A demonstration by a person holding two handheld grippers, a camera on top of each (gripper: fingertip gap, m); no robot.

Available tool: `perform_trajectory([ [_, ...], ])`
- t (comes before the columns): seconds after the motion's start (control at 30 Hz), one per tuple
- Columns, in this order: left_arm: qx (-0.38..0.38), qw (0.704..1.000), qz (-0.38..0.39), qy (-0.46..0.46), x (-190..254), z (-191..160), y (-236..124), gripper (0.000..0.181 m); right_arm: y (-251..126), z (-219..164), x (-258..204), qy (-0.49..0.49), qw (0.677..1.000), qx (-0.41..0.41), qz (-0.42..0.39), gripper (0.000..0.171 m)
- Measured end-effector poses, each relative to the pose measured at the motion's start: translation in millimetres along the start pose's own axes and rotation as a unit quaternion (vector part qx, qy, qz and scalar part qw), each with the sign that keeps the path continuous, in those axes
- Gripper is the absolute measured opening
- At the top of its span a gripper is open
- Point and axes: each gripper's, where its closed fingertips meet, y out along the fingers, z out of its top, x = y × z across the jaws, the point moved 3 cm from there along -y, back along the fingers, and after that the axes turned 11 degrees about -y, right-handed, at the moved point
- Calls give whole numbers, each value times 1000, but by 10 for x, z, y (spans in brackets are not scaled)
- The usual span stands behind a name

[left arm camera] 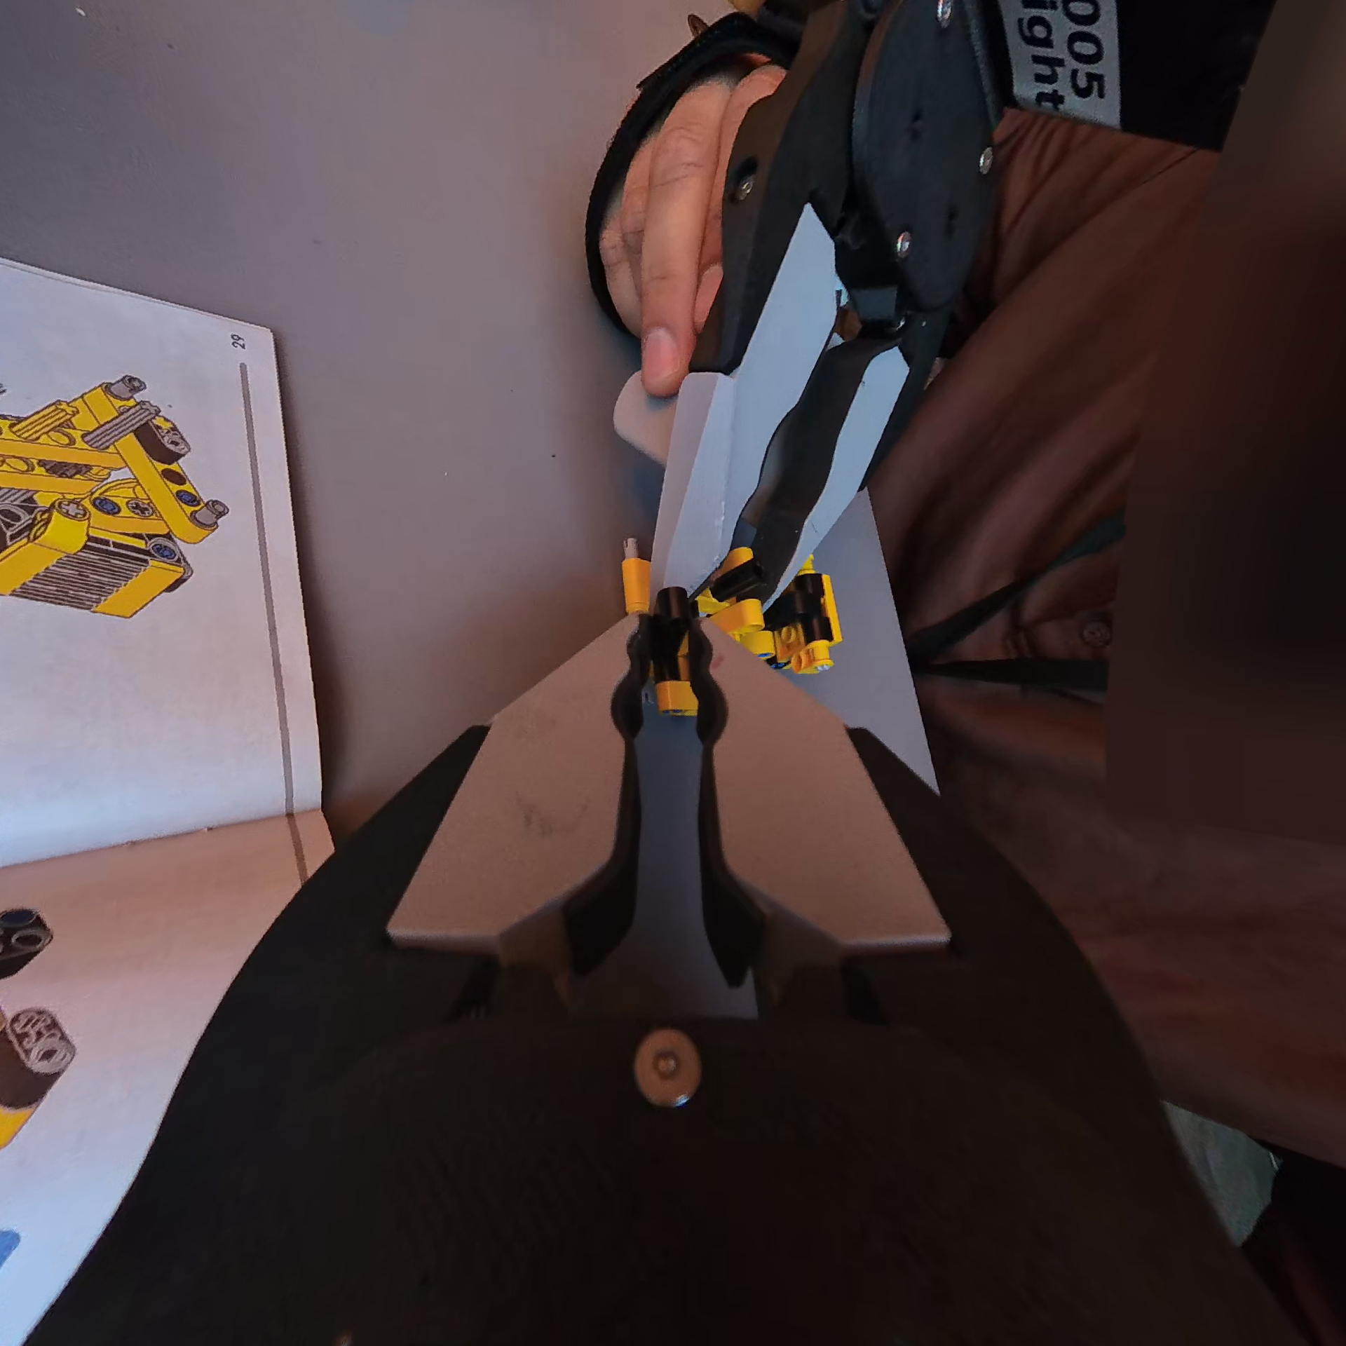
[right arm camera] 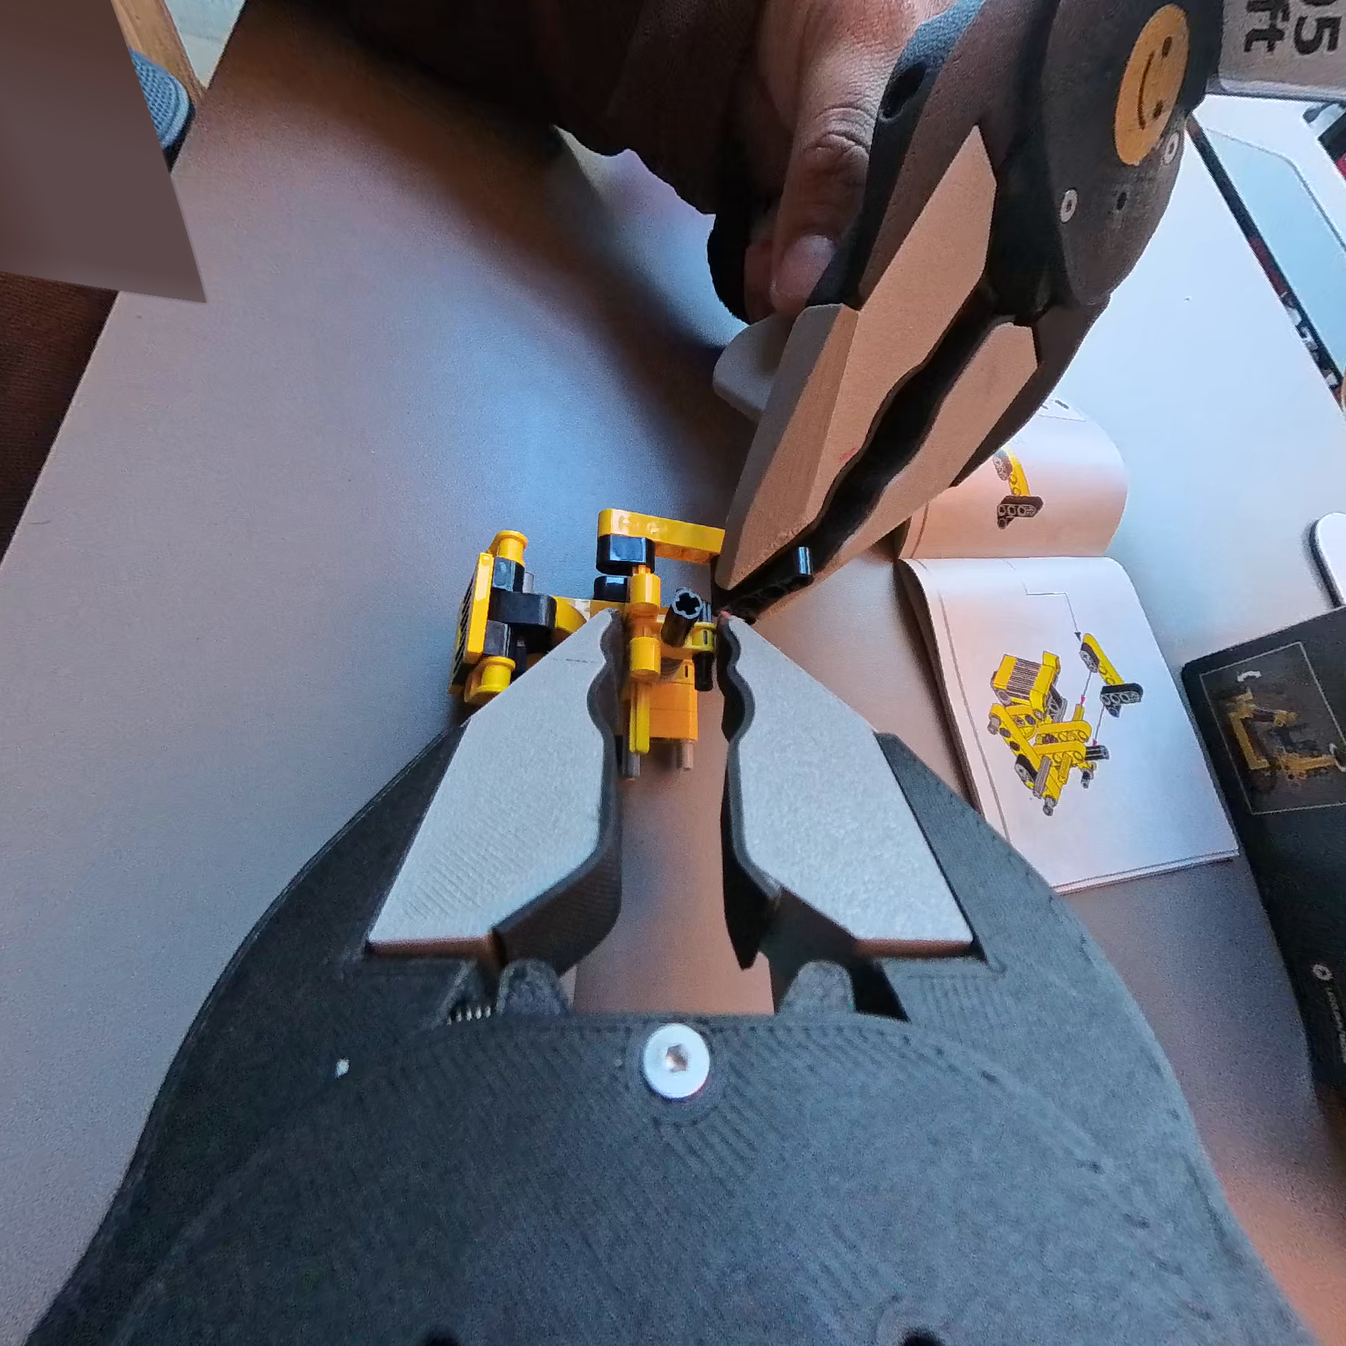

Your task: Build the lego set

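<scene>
A yellow and black lego model (right arm camera: 502, 619) is held just above the grey table (right arm camera: 328, 437). My right gripper (right arm camera: 666, 626) is shut on the model's yellow arm section, with a black axle connector (right arm camera: 685, 612) sticking up between its tips. My left gripper (right arm camera: 757, 593) comes in from the upper right, shut on a small black beam (right arm camera: 786, 568), its tips touching the model next to the right gripper's tip. In the left wrist view my left gripper (left arm camera: 670, 634) grips the black beam (left arm camera: 670, 615); the right gripper (left arm camera: 736, 575) holds the model (left arm camera: 801, 619) just beyond.
An open instruction booklet (right arm camera: 1078, 728) lies on the table right of the model; it also shows in the left wrist view (left arm camera: 146, 619). A black box (right arm camera: 1282, 765) sits at the far right. A hand (left arm camera: 670, 240) holds each gripper. A brown sleeve (left arm camera: 1056, 510) is close behind. The grippers are tip to tip, or close to it.
</scene>
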Motion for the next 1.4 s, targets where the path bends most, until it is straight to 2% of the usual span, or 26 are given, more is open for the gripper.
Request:
perform_trajectory([
  [0.27,-4,1000,5,9,12,-6,-14,7,-1,5,0,-3,1000,2,-2,21],
  [0.53,-9,998,2,65,40,-66,-49,7,2,14,-8,-5,1000,3,-3,23],
  [0.67,-5,998,-10,68,70,-64,-63,8,17,-33,1,0,1000,-13,-5,30],
  [0.77,-6,997,-4,73,94,-55,-96,9,6,-33,2,-3,1000,-11,-7,24],
  [1.27,-4,975,175,137,124,0,-72,7,2,-54,-5,6,1000,-14,4,22],
  [1.4,29,968,207,141,208,-29,-127,13,0,-55,-3,3,1000,-14,0,23],
])
